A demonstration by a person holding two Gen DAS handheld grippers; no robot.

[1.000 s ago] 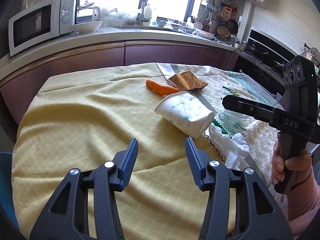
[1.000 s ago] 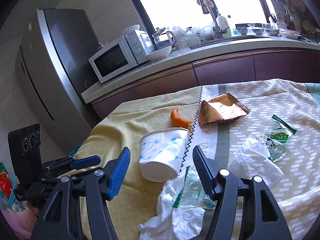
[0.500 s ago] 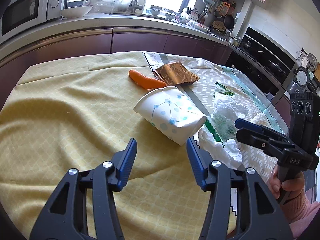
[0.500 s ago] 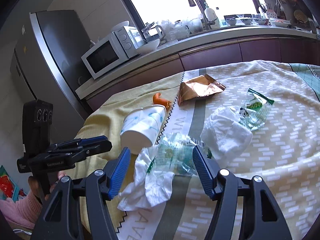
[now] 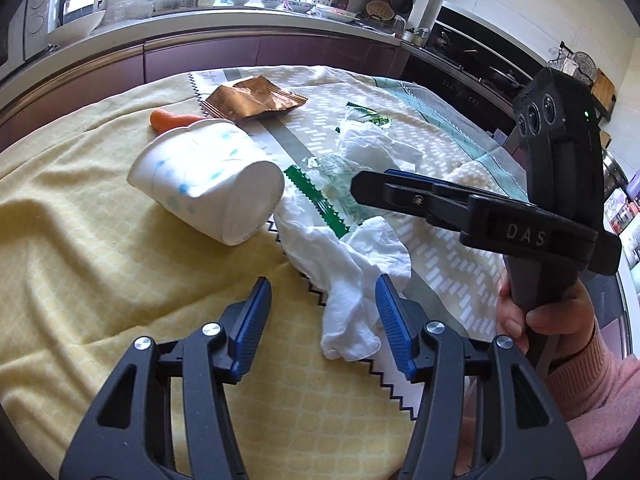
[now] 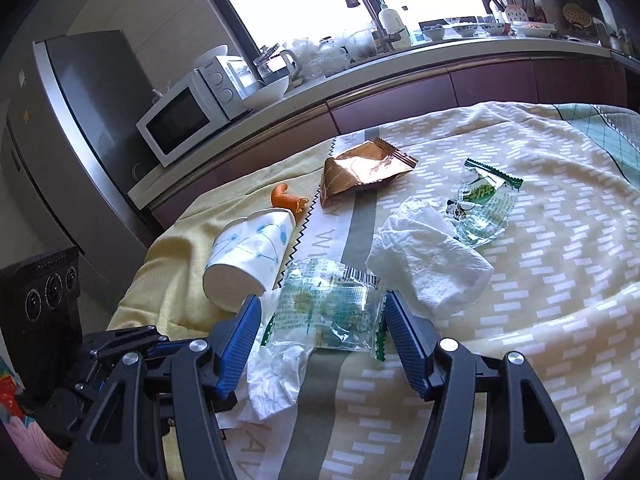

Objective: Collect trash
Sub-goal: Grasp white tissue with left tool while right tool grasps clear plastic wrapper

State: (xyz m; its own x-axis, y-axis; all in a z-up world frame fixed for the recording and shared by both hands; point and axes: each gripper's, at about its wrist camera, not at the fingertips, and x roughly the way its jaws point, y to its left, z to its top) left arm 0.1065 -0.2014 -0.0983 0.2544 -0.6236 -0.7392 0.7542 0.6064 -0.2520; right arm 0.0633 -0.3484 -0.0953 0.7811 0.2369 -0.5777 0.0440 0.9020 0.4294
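Trash lies on a yellow tablecloth (image 5: 100, 264). My left gripper (image 5: 322, 300) is open, low over a crumpled white tissue (image 5: 344, 272) whose near end lies between its fingers. My right gripper (image 6: 320, 308) is open, with a clear green wrapper (image 6: 328, 308) between its blue pads, which do not press on it. A paper cup (image 5: 208, 192) lies on its side to the left. Behind it are an orange scrap (image 5: 168, 119) and a copper foil bag (image 5: 252, 98). A second tissue (image 6: 428, 264) and a second clear wrapper (image 6: 480, 204) lie further right.
A person's hand in a pink sleeve (image 5: 540, 320) holds the right gripper (image 5: 372, 190). The left gripper (image 6: 156, 342) shows at the lower left of the right wrist view. Behind the table run a counter with a microwave (image 6: 188, 120), a fridge (image 6: 80, 128) and a stove (image 5: 472, 60).
My left gripper swung right and down, from facing the cup to over the white tissue. My right gripper came forward and down, so the clear green wrapper now lies between its fingers.
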